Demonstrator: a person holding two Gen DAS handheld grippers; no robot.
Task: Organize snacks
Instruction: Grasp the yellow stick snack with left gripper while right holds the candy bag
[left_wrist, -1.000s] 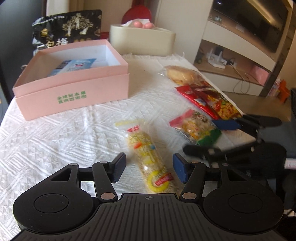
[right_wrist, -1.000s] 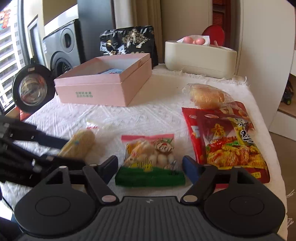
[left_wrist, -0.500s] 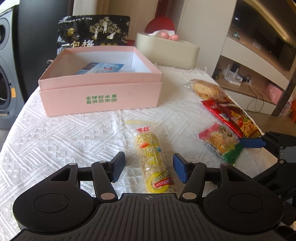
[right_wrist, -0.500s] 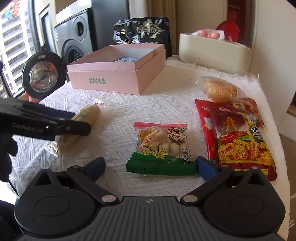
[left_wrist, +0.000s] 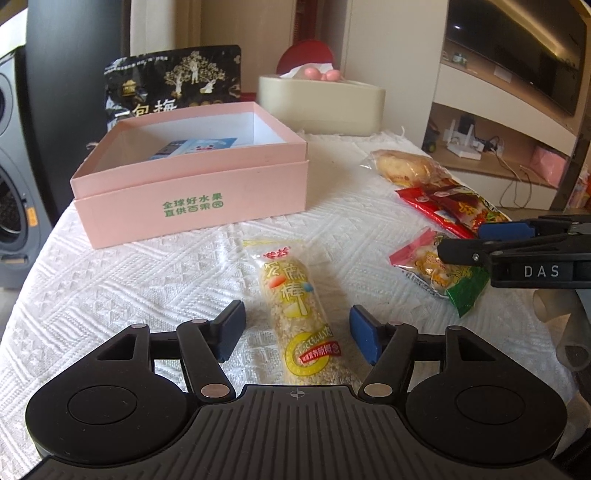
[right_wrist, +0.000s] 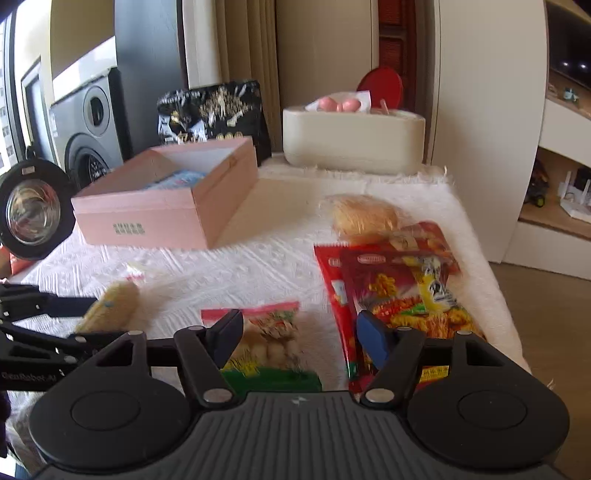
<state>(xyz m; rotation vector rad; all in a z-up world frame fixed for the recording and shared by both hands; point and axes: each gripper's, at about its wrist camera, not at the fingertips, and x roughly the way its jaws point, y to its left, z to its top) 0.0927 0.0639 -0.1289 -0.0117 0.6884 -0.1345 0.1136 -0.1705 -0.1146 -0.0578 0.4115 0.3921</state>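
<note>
The left claw stood released above the tabletop, its blue pads either side of a long yellow snack bar without touching it. The bar lay lengthwise on the white textured cloth, in front of the open pink box. Inside the box a blue-and-white packet rested on the floor. Behind the box stood a black bag with gold print, and beside that a cream container holding pink items.

The right claw was likewise released, its pads straddling a small pink-and-green snack pack that lay flat on the cloth; contact could not be determined because the view was blurred. Just right of this pack lay overlapping red snack packets, and beyond them a wrapped bun. In the left wrist view the right claw's fingers appeared at the right edge, over the small pack and the red packets.
</note>
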